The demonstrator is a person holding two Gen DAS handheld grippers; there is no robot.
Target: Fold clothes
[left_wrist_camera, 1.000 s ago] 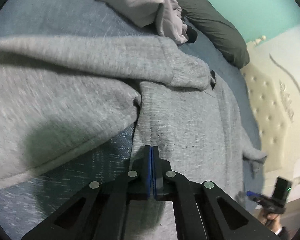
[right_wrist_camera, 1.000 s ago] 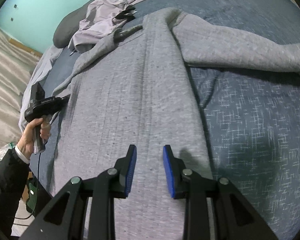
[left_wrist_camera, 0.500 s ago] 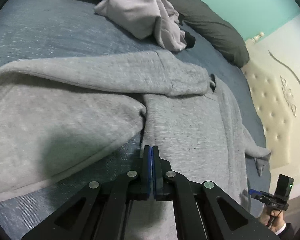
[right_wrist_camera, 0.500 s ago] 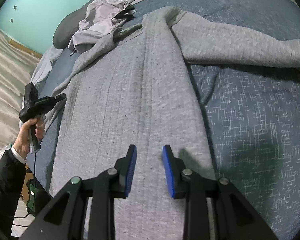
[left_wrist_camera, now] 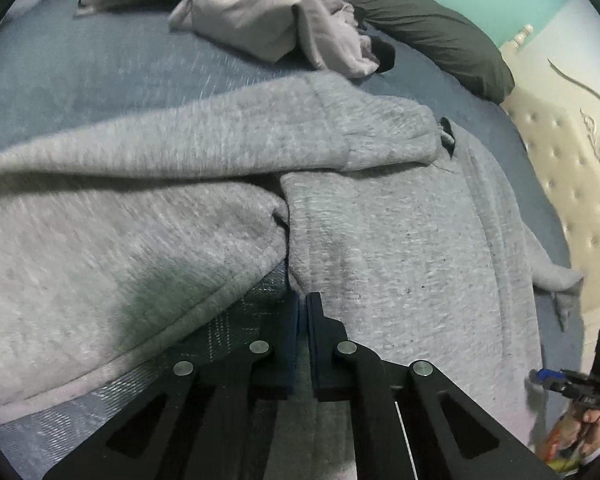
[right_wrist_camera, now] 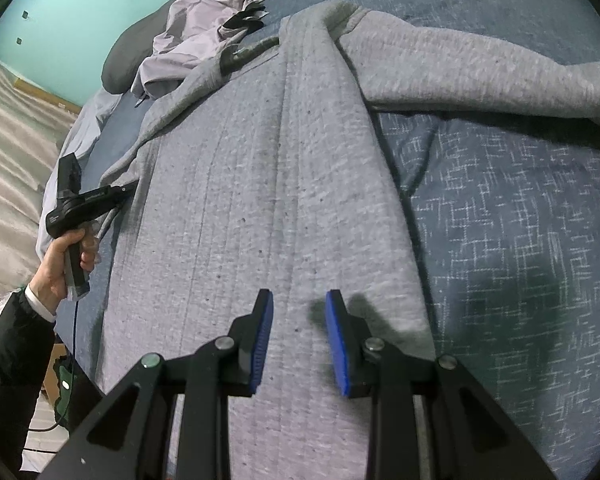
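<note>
Grey sweatpants [left_wrist_camera: 400,240] lie spread on the blue bedspread [left_wrist_camera: 80,80]. In the left wrist view one leg folds across from the left, its cuff [left_wrist_camera: 388,140] on the other leg. My left gripper [left_wrist_camera: 303,308] is shut with its tips at the edge of the grey fabric; whether it pinches cloth is hidden. In the right wrist view the long grey leg [right_wrist_camera: 268,200] runs away from me. My right gripper [right_wrist_camera: 299,312] is open just above it, empty. The left gripper [right_wrist_camera: 128,190] also shows there at the far left edge of the pants.
A crumpled lilac garment [left_wrist_camera: 268,12] and a dark grey pillow [left_wrist_camera: 432,32] lie at the head of the bed. A cream tufted headboard [left_wrist_camera: 572,184] stands at the right. In the right wrist view the bedspread [right_wrist_camera: 520,240] lies bare to the right of the leg.
The left wrist view has pulled back and tilted up, so the folded leg and lilac garment sit lower in view. The left hand has dropped slightly along the pants' edge. The right gripper stays open.
</note>
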